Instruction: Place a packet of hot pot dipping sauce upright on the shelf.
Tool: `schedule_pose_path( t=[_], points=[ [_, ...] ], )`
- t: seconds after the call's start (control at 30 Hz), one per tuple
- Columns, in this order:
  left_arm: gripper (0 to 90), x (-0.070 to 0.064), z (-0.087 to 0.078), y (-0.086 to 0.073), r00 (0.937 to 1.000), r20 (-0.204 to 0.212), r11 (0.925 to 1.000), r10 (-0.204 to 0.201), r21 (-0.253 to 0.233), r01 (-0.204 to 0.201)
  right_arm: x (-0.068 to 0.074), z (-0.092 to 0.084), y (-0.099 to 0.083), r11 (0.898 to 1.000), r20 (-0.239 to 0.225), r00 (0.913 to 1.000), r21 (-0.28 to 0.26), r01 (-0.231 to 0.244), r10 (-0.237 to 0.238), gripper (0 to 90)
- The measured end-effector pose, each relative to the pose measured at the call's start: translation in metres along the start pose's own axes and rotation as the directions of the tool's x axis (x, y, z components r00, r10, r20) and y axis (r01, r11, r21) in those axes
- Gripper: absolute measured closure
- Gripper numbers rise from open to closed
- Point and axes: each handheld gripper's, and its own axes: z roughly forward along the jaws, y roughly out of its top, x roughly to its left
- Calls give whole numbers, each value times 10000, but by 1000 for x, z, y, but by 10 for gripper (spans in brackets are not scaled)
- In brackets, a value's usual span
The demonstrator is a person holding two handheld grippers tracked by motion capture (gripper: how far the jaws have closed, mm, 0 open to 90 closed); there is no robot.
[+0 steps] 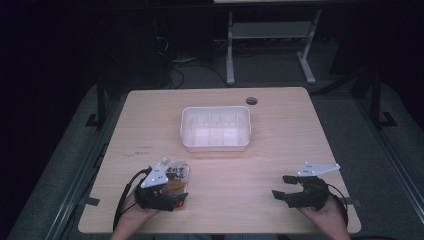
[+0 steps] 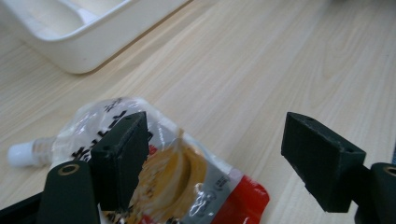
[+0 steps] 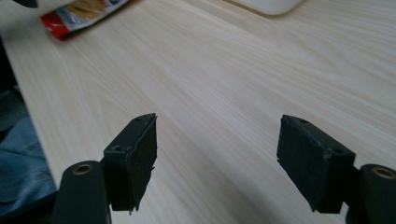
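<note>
Two grippers sit low along the near edge of the wooden table (image 1: 280,145), one toward each corner, with a wide stretch of bare tabletop between them and more bare wood on both sides of the white plastic bin (image 1: 215,128) at the middle of the far half. At the left, the left gripper (image 2: 215,154) hangs over a clear spouted pouch (image 2: 187,177) with a red bottom edge, which lies flat near the front edge, well short of the bin, its white cap (image 2: 18,155) pointing away to the left in the left gripper view. Its jaws stand wide apart; one jaw overlaps the pouch, the other stands over bare wood, and whether either touches the pouch cannot be told. At the right, the right gripper (image 3: 217,158) also has its jaws spread wide, holding nothing, above bare table close to the front right corner.
</note>
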Motion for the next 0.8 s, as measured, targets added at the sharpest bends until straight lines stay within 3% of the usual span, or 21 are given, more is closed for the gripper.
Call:
schedule_pose_path(
  t=[0.1,0.2,0.4,0.53,0.8],
  points=[
    [230,3,-2,-3,9997,-135,9998,-191,4,191,7,4,6,10000,-250,9997,-81,49,-51,281],
    [236,5,-3,-4,9994,-270,9998,-215,45,217,21,15,18,9989,-538,9975,-137,459,-465,276],
    [243,7,-5,-8,9990,-329,9995,-287,143,292,28,24,24,9979,-695,9955,-107,644,-650,266],
    [256,11,-6,-9,9992,-47,9990,-395,193,396,32,32,29,9971,-859,9934,16,767,-763,275],
    [281,15,-10,-12,9993,-123,9991,-348,240,351,39,46,41,9925,-1185,9863,300,1187,-1144,306]
  ],
)
